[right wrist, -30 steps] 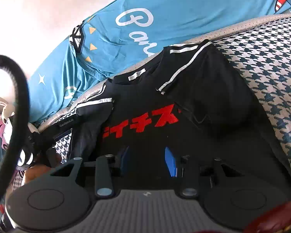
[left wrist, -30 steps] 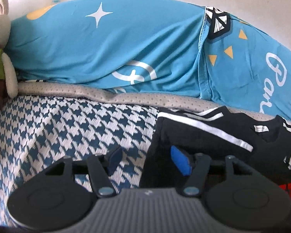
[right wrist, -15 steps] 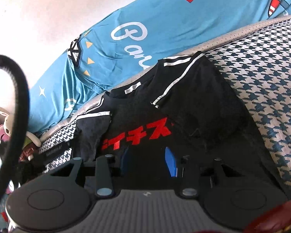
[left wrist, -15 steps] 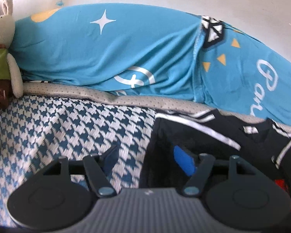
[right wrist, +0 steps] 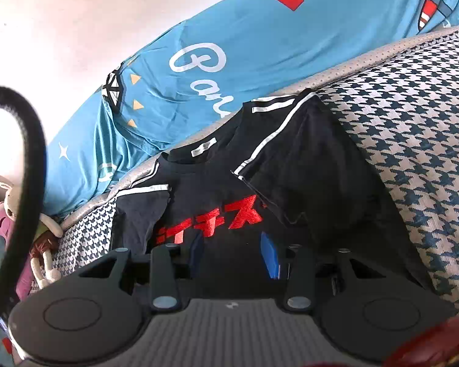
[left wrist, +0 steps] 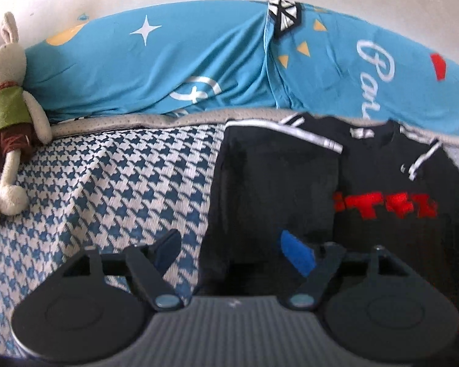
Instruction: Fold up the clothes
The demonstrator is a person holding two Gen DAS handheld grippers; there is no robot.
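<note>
Blue-padded jaws of the left gripper (left wrist: 231, 249) are opening, empty, over the black T-shirt's (left wrist: 275, 183) left edge; the right gripper (right wrist: 234, 252) hovers part-open, unclamped, above its hem. Both sleeves folded inward, white-striped shoulders, red block characters, on houndstooth bedding (left wrist: 107, 177) below a turquoise "Pan…" pillow (left wrist: 199, 61).

Black t-shirt (right wrist: 290, 189) is soft matt cloth — bedspread (left wrist: 107, 189) looks coarser, ribbed weave; blue quilt (left wrist: 168, 70) smooth, slight sheen.

red japanese characters cross the black t-shirt (right wrist: 223, 202); white script "pan" marks the blue pillow (right wrist: 260, 46).
</note>
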